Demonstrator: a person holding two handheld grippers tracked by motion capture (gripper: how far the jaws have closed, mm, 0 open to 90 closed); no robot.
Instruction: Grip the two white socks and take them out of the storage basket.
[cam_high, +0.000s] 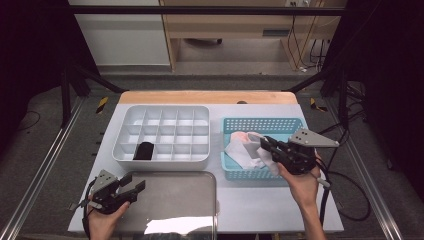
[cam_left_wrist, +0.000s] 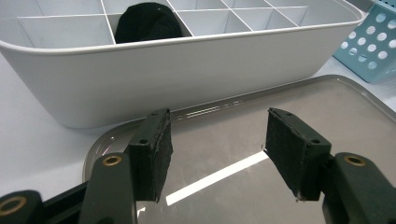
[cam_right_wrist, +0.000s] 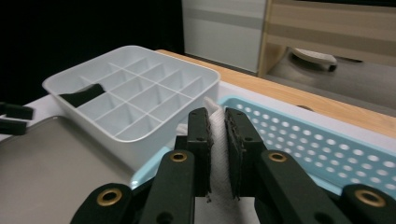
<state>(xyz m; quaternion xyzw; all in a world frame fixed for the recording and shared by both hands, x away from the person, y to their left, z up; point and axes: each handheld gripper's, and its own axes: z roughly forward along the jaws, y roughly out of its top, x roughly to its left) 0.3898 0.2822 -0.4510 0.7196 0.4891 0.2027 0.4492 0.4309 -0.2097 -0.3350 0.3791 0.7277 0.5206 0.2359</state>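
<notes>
A white cloth (cam_high: 245, 152) lies in the light blue perforated basket (cam_high: 260, 125) at the right, over something pinkish. My right gripper (cam_high: 265, 146) is shut on that white cloth (cam_right_wrist: 219, 140), its jaws pinching a fold above the basket (cam_right_wrist: 299, 140). A white divided organizer (cam_high: 162, 135) sits left of the basket, with a black rolled item (cam_high: 145, 150) in a front-left cell. My left gripper (cam_high: 135, 187) hovers open over the left edge of the metal tray (cam_high: 175, 200), nothing between its pads. The organizer (cam_left_wrist: 187, 74), black item (cam_left_wrist: 147, 23) and tray (cam_left_wrist: 224, 140) lie ahead of it.
The white table mat (cam_high: 260, 205) carries everything; a wooden table edge (cam_high: 207, 96) runs along the back. Black cables trail at the right. A metal frame and floor surround the table.
</notes>
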